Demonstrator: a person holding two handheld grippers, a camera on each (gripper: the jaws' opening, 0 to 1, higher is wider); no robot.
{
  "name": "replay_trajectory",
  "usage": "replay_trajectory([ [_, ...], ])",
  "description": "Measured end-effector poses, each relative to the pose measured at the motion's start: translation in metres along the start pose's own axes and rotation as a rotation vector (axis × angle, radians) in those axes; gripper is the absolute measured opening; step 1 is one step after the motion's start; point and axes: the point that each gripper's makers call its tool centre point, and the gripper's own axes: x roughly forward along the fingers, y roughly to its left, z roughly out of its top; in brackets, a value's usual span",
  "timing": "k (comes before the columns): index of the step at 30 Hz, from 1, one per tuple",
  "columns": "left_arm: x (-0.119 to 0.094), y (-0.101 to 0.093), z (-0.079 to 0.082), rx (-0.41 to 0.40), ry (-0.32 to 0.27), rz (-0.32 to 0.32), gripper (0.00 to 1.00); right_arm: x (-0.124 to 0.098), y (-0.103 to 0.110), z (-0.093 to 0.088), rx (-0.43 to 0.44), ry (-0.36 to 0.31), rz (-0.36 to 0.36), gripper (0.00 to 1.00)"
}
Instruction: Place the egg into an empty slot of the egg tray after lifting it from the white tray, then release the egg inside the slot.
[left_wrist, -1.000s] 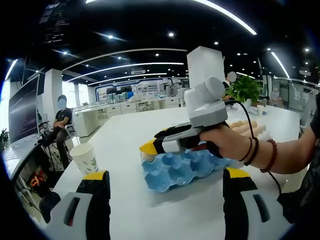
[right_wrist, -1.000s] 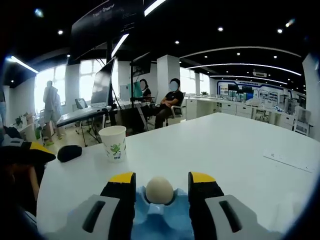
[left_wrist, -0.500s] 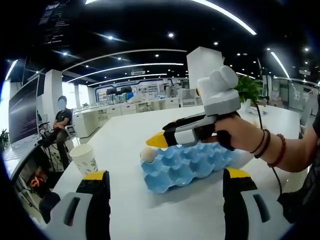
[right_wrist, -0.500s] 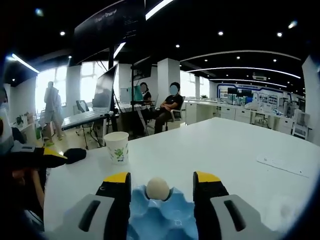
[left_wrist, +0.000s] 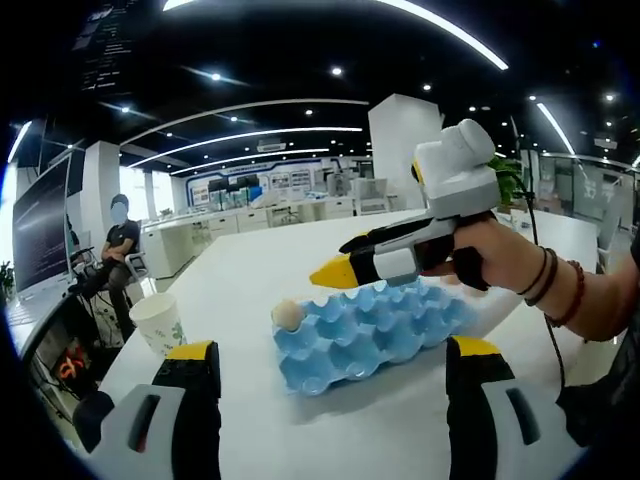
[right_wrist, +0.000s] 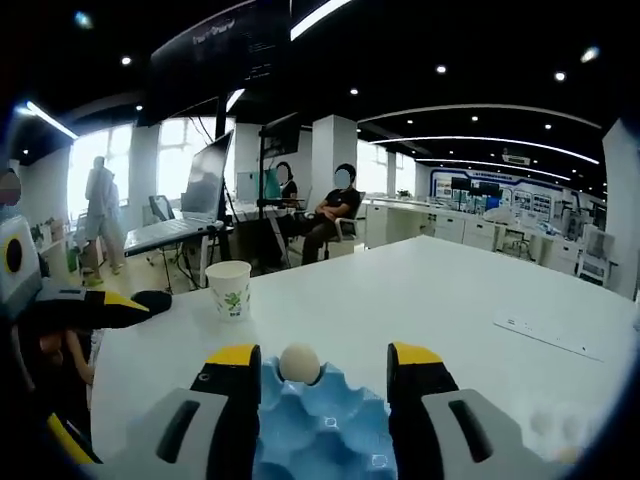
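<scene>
The egg (right_wrist: 299, 362) sits in a corner slot at the far end of the blue egg tray (right_wrist: 320, 430), which rests on the white table (right_wrist: 440, 300). In the right gripper view the right gripper (right_wrist: 323, 372) stands with its jaws spread wide, one on each side of the tray's far end; the egg lies between them but touches neither, with clear gaps on both sides. Nothing is held in this gripper.

In the left gripper view the same egg (left_wrist: 287, 315) shows at the tray's (left_wrist: 370, 330) left corner, and the right gripper (left_wrist: 322, 272), carried by a hand (left_wrist: 490, 255), hovers above the tray with its yellow tips just above and to the right of the egg, apart from it. The left gripper (left_wrist: 330, 365) has its jaws parted wide and empty at the near edge of the table (left_wrist: 260, 270), short of the tray and well apart from the egg.

A paper cup (left_wrist: 160, 322) stands on the table to the left of the tray, apart from it; it also appears in the right gripper view (right_wrist: 228, 290).
</scene>
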Motion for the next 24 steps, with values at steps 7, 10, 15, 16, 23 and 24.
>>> replay_trajectory([
  [7, 0.000, -0.004, 0.001, 0.006, -0.003, -0.007, 0.96, -0.009, -0.005, 0.000, -0.007, 0.008, -0.020, 0.53],
  [10, 0.001, -0.005, 0.000, 0.006, -0.001, -0.010, 0.95, -0.015, -0.009, 0.001, -0.015, 0.005, -0.033, 0.53],
  [15, 0.002, -0.009, -0.001, 0.009, 0.000, -0.019, 0.95, -0.025, -0.013, 0.004, -0.015, -0.011, -0.043, 0.53],
  [16, 0.002, -0.009, -0.001, 0.009, 0.000, -0.019, 0.95, -0.027, -0.014, 0.004, -0.015, -0.011, -0.047, 0.53],
  [23, 0.003, -0.016, -0.001, 0.012, -0.004, -0.035, 0.95, -0.048, -0.021, -0.005, -0.007, -0.016, -0.072, 0.53],
  [24, 0.004, -0.017, -0.002, 0.012, -0.003, -0.037, 0.95, -0.051, -0.022, -0.006, -0.001, -0.014, -0.073, 0.53],
])
